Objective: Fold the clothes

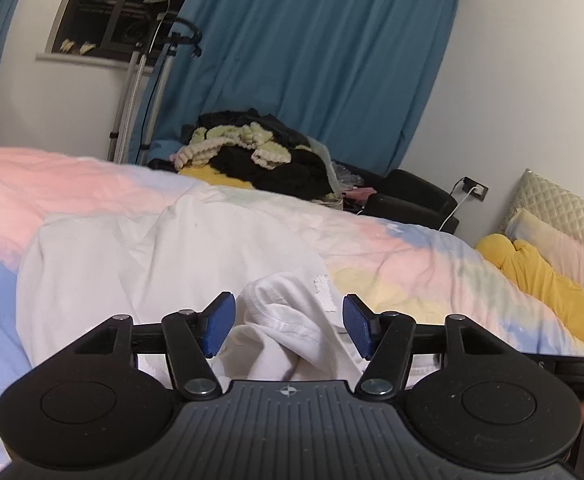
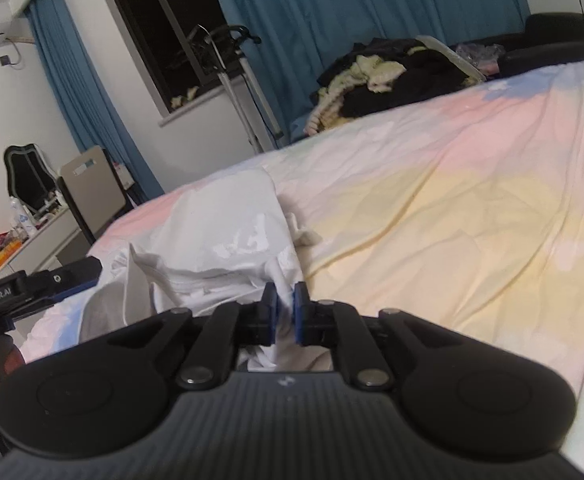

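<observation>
A white garment (image 1: 140,256) lies rumpled on the pastel bedspread (image 1: 412,264). My left gripper (image 1: 288,326) stands open just above a bunched hem of that garment, its blue pads (image 1: 218,326) wide apart and touching no cloth. In the right wrist view the same white garment (image 2: 220,232) lies at the left of the bed (image 2: 452,208). My right gripper (image 2: 285,308) is shut on a fold of its white cloth, which shows between the blue pads. The left gripper (image 2: 32,284) pokes in from the left edge there.
A heap of dark and cream clothes (image 1: 252,152) sits beyond the bed before a blue curtain (image 1: 312,60). A yellow garment (image 1: 540,276) and a pillow (image 1: 564,240) lie at the right. A desk with clutter (image 2: 20,240) and a chair (image 2: 28,176) stand to the left.
</observation>
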The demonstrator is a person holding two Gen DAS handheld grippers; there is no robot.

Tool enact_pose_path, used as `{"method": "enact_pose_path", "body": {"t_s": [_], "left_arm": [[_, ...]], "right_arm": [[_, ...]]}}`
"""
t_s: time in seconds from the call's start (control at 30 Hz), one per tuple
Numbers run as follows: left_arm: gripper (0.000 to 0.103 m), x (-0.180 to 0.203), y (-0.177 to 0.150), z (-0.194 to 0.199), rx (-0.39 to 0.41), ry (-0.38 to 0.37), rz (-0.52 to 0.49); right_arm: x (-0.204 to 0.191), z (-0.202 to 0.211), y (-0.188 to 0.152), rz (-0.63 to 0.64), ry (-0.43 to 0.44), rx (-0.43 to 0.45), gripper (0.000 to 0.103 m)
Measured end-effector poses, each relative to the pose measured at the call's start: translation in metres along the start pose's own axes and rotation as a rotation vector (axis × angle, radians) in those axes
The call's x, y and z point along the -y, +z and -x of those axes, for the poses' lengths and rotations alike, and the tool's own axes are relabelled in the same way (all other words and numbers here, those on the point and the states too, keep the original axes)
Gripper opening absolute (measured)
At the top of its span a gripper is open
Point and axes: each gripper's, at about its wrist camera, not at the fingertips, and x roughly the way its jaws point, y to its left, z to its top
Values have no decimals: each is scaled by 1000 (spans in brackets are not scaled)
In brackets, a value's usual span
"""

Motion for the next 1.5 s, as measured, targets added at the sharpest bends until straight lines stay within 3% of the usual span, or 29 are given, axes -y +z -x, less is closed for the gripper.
{"method": "enact_pose_path", "body": {"t_s": [0.1, 0.3, 0.37, 0.43, 0.47, 0.6, 0.73, 0.9, 1.1, 1.33, 1.5], "left_arm": [[64, -9, 4, -15, -34, 36, 21], [59, -22, 7, -40, -108, -31, 72], [26, -20, 3, -46, -142, -52, 63], [11, -16, -1, -47, -151, -57, 34], [11, -13, -2, -45, -138, -58, 15], [9, -3, 3, -15, -27, -53, 17], [7, 10, 25, 46, 127, -29, 31], [6, 32, 65, 143, 328, 27, -18], [6, 73, 138, 256, 561, 33, -105], [6, 126, 224, 363, 708, 18, -189], [6, 161, 263, 417, 796, -12, -245]], "right_arm": [[1, -1, -3, -22, -6, -5, 9], [2, 0, -3, -43, 18, -1, 9], [4, 0, -4, -55, 24, -4, 9], [7, -1, -5, -65, 26, 0, 9], [8, -1, -5, -69, 25, 5, 9], [-6, 9, -1, 17, 45, 78, 7], [-34, 44, 11, 94, 84, 207, 6], [-85, 111, 40, 157, 124, 374, 6], [-168, 206, 101, 290, 193, 555, 5], [-248, 336, 170, 412, 248, 748, 5], [-284, 412, 206, 457, 271, 846, 6]]}}
